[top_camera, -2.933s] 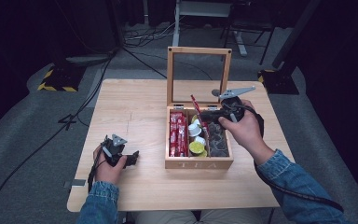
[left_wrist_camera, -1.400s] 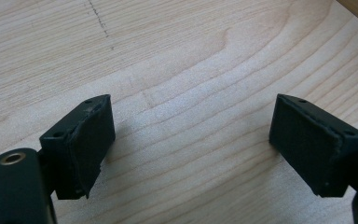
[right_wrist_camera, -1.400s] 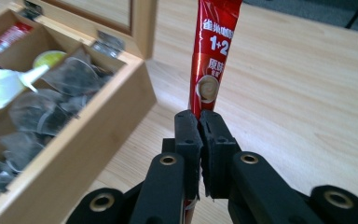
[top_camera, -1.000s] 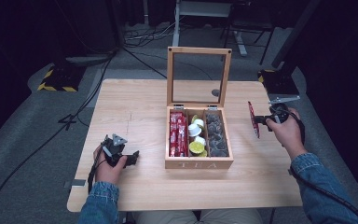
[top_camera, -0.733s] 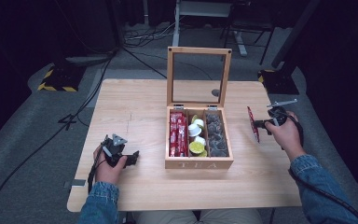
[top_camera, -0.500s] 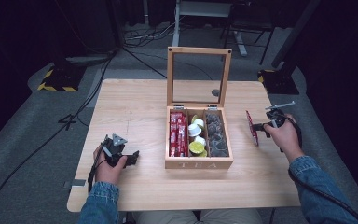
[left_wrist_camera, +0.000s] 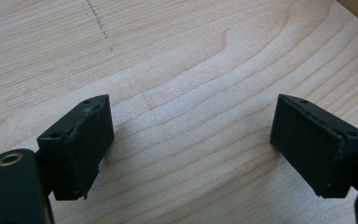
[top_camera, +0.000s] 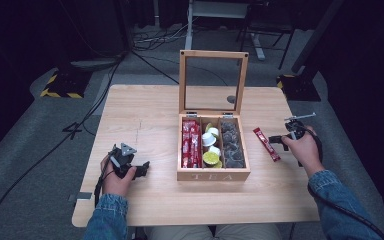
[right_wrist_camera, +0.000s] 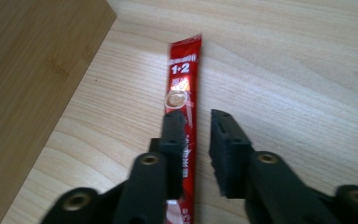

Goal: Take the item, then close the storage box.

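The red sachet (top_camera: 266, 144) lies flat on the desk (top_camera: 145, 120) just right of the open tea box (top_camera: 213, 172), so the step in hand looks like setting it down. The right gripper (right_wrist_camera: 196, 128) has just been parting its fingers, which now stand slightly apart with the sachet beneath them, unpinched; next it should lift clear. The left gripper (top_camera: 142, 168) rests low on the desk, fingers wide apart on nothing.
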Demonstrator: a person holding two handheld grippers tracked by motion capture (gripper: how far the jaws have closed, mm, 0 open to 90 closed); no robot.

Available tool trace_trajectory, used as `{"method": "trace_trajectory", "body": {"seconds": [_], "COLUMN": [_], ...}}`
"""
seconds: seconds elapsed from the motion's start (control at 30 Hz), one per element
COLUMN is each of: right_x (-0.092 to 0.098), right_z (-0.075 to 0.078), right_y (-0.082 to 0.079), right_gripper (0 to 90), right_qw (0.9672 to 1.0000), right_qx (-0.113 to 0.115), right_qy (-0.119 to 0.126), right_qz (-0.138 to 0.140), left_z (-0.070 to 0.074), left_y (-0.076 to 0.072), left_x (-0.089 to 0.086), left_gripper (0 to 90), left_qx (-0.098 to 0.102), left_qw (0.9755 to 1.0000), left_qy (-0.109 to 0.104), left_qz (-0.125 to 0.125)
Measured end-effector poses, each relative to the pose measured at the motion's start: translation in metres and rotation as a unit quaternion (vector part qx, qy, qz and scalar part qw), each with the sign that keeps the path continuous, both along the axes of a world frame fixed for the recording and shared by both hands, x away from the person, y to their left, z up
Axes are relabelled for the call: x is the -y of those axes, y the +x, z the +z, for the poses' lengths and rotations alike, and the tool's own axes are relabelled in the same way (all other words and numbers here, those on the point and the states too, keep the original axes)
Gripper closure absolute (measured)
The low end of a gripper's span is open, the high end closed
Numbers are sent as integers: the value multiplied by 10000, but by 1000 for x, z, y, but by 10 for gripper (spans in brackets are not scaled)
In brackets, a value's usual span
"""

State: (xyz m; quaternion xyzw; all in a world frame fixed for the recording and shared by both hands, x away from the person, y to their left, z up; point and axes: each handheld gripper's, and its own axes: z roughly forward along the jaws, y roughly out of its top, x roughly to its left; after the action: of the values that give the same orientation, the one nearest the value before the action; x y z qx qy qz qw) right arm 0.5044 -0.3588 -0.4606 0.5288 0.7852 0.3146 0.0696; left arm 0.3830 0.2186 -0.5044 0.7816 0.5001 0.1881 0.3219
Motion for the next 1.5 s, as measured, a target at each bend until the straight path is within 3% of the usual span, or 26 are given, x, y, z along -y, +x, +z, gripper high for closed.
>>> {"method": "trace_trajectory", "body": {"seconds": [0.2, 0.3, 0.5, 0.77, 1.07, 1.3, 1.5], "right_x": [3, 4, 1, -9, -26, -43, -55], "right_z": [8, 13, 30, 62, 88, 109, 120], "right_y": [-3, -4, -14, -25, -26, -17, -4], "right_gripper": [549, 461, 439, 417, 383, 365, 358], "right_qw": [9994, 9976, 9926, 9832, 9740, 9695, 9675], "right_qx": [356, 668, 1127, 1666, 2016, 2163, 2214], "right_qy": [0, 149, 433, 693, 909, 968, 1014], "right_qz": [18, 59, 82, 289, 492, 626, 680], "left_z": [0, 0, 0, 0, 0, 0, 0], "left_y": [0, 0, 0, 2, 3, 3, 2], "left_x": [0, 0, 0, 2, 2, 2, 2], "left_gripper": [136, 136, 133, 121, 116, 116, 116], "left_qx": [-2, 0, -1, -13, -20, -19, -21], "left_qw": [10000, 10000, 10000, 10000, 10000, 10000, 10000], "left_qy": [4, 1, 2, 1, 15, 17, 15], "left_qz": [1, 0, 7, 20, 34, 35, 43]}}
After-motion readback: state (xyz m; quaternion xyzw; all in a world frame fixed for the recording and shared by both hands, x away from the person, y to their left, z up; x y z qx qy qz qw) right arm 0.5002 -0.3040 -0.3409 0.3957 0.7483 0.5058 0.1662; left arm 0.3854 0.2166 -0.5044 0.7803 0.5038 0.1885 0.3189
